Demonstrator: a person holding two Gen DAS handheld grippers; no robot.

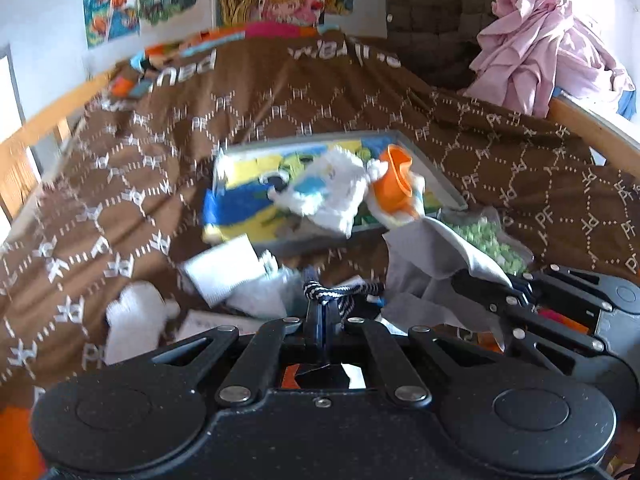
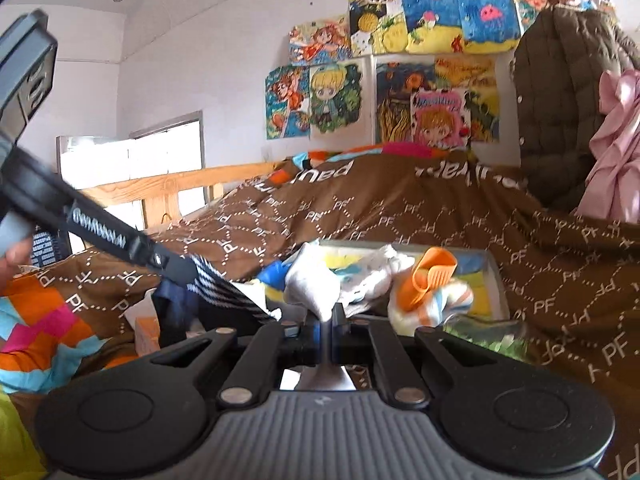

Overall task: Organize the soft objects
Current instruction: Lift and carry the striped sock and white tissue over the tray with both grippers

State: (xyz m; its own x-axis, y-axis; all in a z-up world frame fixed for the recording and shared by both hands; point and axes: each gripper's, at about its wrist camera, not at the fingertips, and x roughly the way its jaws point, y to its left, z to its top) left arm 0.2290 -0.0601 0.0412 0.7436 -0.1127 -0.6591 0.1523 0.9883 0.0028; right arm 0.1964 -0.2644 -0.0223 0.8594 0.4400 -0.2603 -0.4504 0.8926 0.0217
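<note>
Brown bedding [image 1: 280,92] printed with a white "PF" lattice covers a bed with a wooden rail [image 2: 160,184], and everything lies on it.

Nearest in the left wrist view, the left tool [image 1: 322,304] is closed on a navy and white patterned sock [image 1: 340,292], whose fabric bunches at the fingertips. In the right wrist view the same tool [image 2: 176,276] reaches in from the left, the sock [image 2: 224,288] trailing from its tip.

The right tool [image 2: 326,316] is clamped on a grey cloth [image 2: 316,284], which stands up out of the closed fingers and also hangs below them. From the left wrist view this tool [image 1: 476,280] comes in at the right edge with the cloth [image 1: 432,252] draped from it.

Around the tools lie white pieces [image 1: 224,272], a white mitten shape [image 1: 136,316] at the left and a bag of green bits [image 1: 488,240] at the right.

Just beyond sits a shallow grey tray [image 1: 432,168] with a yellow and blue picture inside. On it rest a white sock with blue [image 1: 324,192] and an orange scoop [image 1: 394,180] touching a striped piece.

Farther off, a pink garment [image 1: 532,48] and a dark quilted coat [image 1: 432,4] hang at the right, with cartoon drawings [image 2: 400,80] on the wall.
</note>
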